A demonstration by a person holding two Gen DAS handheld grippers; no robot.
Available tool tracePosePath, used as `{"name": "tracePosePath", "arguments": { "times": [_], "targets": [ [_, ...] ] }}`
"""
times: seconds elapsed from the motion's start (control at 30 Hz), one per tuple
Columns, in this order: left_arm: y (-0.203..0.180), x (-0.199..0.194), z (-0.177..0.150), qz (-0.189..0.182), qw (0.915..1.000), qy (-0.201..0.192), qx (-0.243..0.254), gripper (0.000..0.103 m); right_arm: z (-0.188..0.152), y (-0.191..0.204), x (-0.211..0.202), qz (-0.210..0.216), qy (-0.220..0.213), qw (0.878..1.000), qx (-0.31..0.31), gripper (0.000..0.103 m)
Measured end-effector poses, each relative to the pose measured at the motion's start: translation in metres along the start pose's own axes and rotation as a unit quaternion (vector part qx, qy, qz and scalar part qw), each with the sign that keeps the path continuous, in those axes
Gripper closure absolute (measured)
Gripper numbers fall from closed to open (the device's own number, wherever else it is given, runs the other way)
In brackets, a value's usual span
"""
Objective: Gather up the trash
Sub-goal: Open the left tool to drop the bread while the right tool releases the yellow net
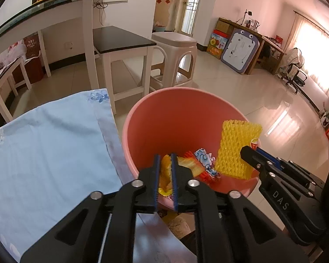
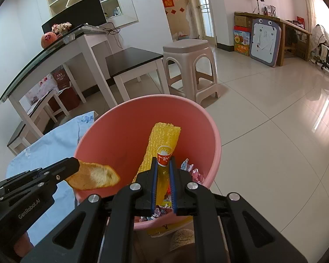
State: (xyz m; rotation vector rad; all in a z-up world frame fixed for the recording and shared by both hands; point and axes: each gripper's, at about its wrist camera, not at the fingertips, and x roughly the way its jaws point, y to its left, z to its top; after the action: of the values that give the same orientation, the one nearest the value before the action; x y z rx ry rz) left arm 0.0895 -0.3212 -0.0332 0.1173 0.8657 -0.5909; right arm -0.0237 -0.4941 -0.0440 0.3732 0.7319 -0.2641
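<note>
A pink bucket stands on the floor beside a light blue cloth. Over its near rim, my left gripper has an orange peel filling the narrow gap between its blue pads. My right gripper is shut on a yellow foam net and a small cup-printed scrap, both held above the bucket's inside. A red mesh and a blue-and-white wrapper lie at the bottom.
Behind the bucket stand a beige plastic stool, a low black-topped table and a glass-topped desk. Shiny tiled floor stretches to the right. A beige fluffy thing lies near the bucket's base.
</note>
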Motion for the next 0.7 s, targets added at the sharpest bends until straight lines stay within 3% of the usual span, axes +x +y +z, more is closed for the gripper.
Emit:
{"name": "tracePosePath", "arguments": {
  "times": [0.2, 0.5, 0.7],
  "targets": [
    [0.001, -0.005, -0.001, -0.006, 0.9999, -0.011, -0.002, 0.072, -0.003, 0.000, 0.003, 0.001, 0.003, 1.000, 0.001, 0.093],
    [0.004, -0.010, -0.001, -0.008, 0.9998, -0.015, -0.009, 0.069, -0.003, 0.002, 0.003, 0.003, 0.000, 1.000, 0.000, 0.090],
    [0.005, -0.014, -0.001, -0.013, 0.9997, -0.018, -0.012, 0.060, -0.002, 0.003, 0.000, 0.003, -0.006, 1.000, 0.001, 0.068]
  ]
}}
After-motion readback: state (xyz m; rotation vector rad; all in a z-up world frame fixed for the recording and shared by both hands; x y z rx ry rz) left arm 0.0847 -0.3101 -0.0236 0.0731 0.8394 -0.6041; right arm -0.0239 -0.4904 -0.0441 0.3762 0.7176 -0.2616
